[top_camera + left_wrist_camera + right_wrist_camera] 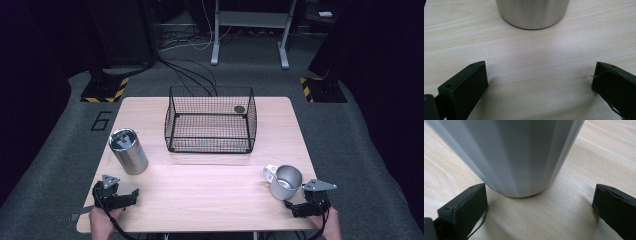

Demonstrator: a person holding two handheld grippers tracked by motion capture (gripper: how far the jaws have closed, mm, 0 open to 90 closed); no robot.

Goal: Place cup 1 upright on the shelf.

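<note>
A person stands at the near edge of a wooden table (pixel 200 185), a black gripper in each hand. The left gripper (pixel 131 196) rests low on the tabletop near the front left corner, its jaws spread wide with bare wood between them; in the left gripper view (pixel 540 80) the base of a steel tumbler (pixel 532 13) stands just ahead of the jaws, apart from both. From above, that tumbler (pixel 128 151) stands upright on the left side of the table, a dark lid on its top. The right gripper (pixel 294 207) sits at the front right corner, jaws also spread; in the right gripper view (pixel 540 200) the foot of a pale metal mug (pixel 509 157) stands close between and just ahead of the jaws, not clasped by either. From above, the mug (pixel 285 181) stands upright, open end up, its handle pointing left and away. A black wire basket (pixel 210 125) stands at the middle back of the table, well apart from both vessels.
</note>
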